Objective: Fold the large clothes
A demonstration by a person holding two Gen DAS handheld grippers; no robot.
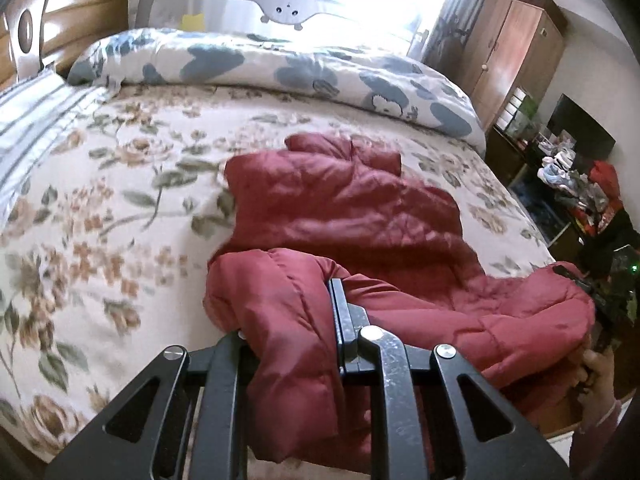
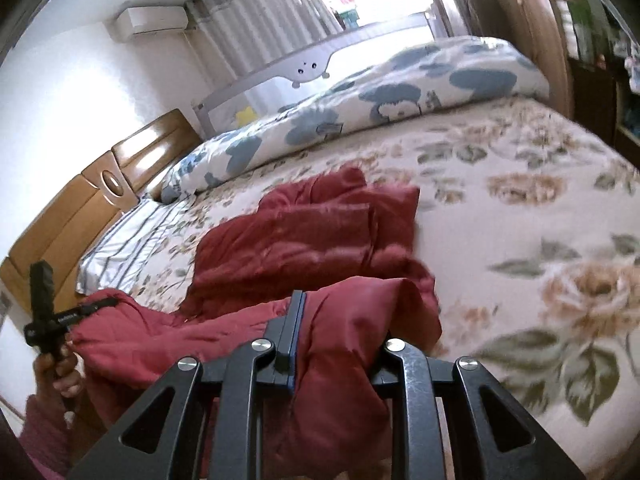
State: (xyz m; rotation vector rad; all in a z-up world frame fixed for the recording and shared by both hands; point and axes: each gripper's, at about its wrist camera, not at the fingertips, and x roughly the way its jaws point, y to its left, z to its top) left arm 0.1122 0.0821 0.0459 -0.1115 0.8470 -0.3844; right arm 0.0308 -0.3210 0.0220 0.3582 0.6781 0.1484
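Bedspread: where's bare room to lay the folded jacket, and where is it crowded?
Free: floral bedspread between the red jacket and striped pillow; also the stretch right of the jacket in the right wrist view. Crowded: the far edge under the rolled blue-patterned duvet, and the near edge where both hand-held grippers clamp the jacket.

No text, label or number could be read in either view. The bed rail (image 1: 286, 10) at the far edge of the bed (image 1: 120, 200) carried small marks at its left end, too blurred to make out. The black strap on the left gripper (image 2: 76, 316), seen from the right wrist, bore pale lettering, too small and smeared to read.
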